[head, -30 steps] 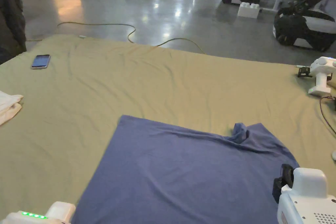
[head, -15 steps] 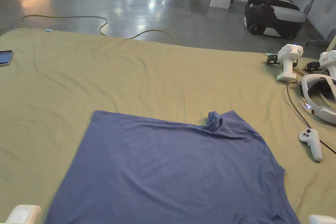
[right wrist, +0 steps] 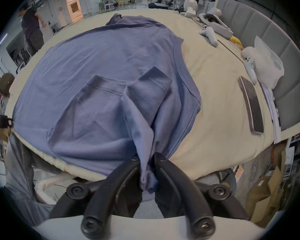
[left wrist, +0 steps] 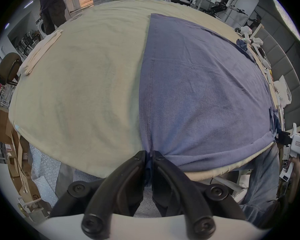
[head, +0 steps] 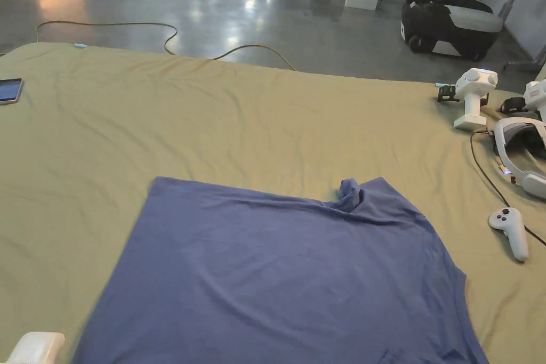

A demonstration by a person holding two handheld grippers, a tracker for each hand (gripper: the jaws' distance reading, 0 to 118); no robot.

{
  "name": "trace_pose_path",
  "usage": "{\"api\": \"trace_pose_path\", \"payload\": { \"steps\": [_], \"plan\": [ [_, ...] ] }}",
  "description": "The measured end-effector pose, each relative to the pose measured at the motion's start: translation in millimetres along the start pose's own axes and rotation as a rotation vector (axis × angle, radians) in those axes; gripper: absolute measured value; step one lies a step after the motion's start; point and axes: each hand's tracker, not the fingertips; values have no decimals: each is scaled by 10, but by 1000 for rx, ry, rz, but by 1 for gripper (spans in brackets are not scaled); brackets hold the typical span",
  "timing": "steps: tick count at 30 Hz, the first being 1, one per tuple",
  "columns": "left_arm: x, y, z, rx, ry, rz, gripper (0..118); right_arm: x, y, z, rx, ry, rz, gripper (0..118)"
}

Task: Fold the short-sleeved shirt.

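Note:
A blue short-sleeved shirt [head: 277,274] lies spread on the olive-covered table [head: 240,125], its near edge hanging over the front. A small bunched sleeve [head: 349,193] sticks up at its far side. My left gripper [left wrist: 149,154] is shut on the shirt's [left wrist: 197,88] near hem corner at the table's front edge; its white body [head: 34,348] peeks in at the head view's bottom left. My right gripper [right wrist: 146,158] is shut on a gathered bunch of the shirt [right wrist: 102,74] near a folded-over sleeve [right wrist: 151,86]. It [left wrist: 284,138] also appears far right in the left gripper view.
A phone [head: 10,90] lies far left on the table. At the right edge sit spare white grippers [head: 472,96], a headset [head: 520,154], a white controller [head: 511,232] and a cable. Folded pale cloth [left wrist: 40,51] rests far left. A person [right wrist: 32,29] stands beyond the table.
The head camera swung right, bringing the headset and controller into view. The right gripper's white body left the bottom right of the picture. The shirt lies about as before.

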Motion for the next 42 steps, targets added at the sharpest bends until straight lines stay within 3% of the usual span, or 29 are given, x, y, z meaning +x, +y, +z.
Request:
{"api": "trace_pose_path", "payload": {
  "steps": [1,8,15,23,32,35,38,42],
  "plan": [
    [-1,-3,6,5,0,-1,9,-19,11,22,4,-12,24,9],
    [-76,151,241,130,-58,76,9,14,307,474,155,-15,-5,8],
    [25,840,515,257,-58,50,9,79,1084,685,267,-9,-5,8],
    [173,1728,215,306,-50,25,9,54,1835,177,245,-25,-39,8],
    [325,2080,-302,240,-8,18,9,90,2047,-474,182,-46,-75,9],
    [327,2084,-431,216,3,20,12,91,2044,-595,160,-59,-88,18],
    [301,2081,-496,227,27,17,38,93,2042,-545,182,-87,-93,58],
    [322,2086,-217,370,-33,-1,40,28,2107,-198,371,-93,-93,62]
  ]
}}
